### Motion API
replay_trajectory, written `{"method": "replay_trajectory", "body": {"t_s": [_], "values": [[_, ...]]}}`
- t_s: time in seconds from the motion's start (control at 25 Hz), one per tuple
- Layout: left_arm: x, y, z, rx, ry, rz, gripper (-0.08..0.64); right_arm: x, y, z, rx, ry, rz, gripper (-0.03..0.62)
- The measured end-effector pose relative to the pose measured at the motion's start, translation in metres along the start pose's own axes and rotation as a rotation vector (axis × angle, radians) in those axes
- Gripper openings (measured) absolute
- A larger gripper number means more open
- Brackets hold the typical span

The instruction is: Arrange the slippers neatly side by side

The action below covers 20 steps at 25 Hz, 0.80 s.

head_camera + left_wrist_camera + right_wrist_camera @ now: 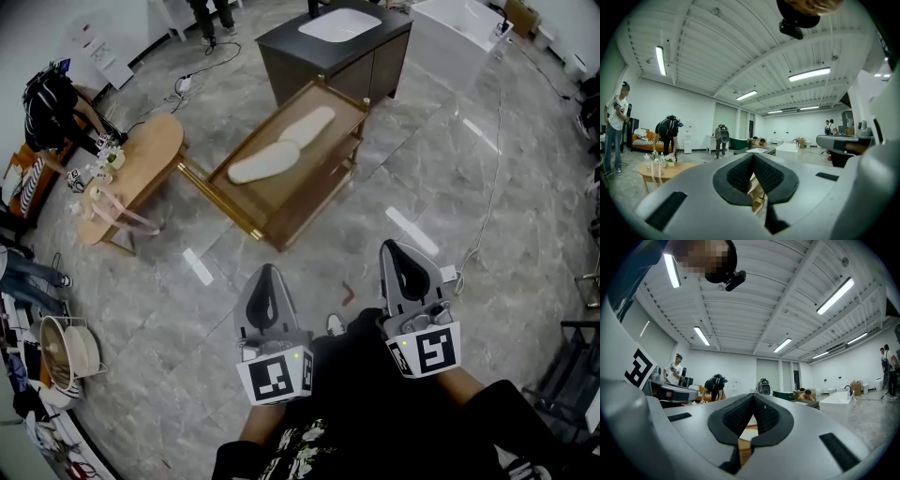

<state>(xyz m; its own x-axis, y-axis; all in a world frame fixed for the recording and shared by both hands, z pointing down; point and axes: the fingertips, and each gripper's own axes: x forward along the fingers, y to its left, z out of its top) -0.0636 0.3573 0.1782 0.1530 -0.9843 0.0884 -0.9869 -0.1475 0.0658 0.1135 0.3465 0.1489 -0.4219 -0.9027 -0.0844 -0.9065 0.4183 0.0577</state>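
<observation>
While two pale flat slippers (pixel 267 159) lie end to end on a low gold-framed wooden table (pixel 291 194), the grey left gripper (pixel 268 270) and right gripper (pixel 391 247) hang well short of it, jaws together, empty.

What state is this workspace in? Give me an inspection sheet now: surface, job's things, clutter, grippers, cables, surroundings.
Surface: low wooden table with a brass-coloured frame, on a grey stone-look floor.
Job's things: near slipper and far slipper lie end to end on the table, tips overlapping, not side by side.
Clutter: oval side table carrying small bottles and pink straps.
Grippers: left claw and right claw both shut, empty, short of the table.
Cables: white cable across the floor at right; power strip at far left.
Surroundings: dark vanity with a white basin; person bent over at left.
</observation>
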Motion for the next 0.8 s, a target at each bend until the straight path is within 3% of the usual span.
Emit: {"method": "replay_trajectory", "body": {"t_s": [0.48, 0.8], "values": [[0.01, 0.004, -0.002, -0.015, -0.002, -0.035, 0.003, 0.007, 0.002, 0.002, -0.026, 0.01, -0.028, -0.003], [0.025, -0.005, 0.002, 0.023, 0.003, -0.047, 0.003, 0.013, -0.012, -0.002, -0.005, 0.007, -0.038, -0.003]]}}
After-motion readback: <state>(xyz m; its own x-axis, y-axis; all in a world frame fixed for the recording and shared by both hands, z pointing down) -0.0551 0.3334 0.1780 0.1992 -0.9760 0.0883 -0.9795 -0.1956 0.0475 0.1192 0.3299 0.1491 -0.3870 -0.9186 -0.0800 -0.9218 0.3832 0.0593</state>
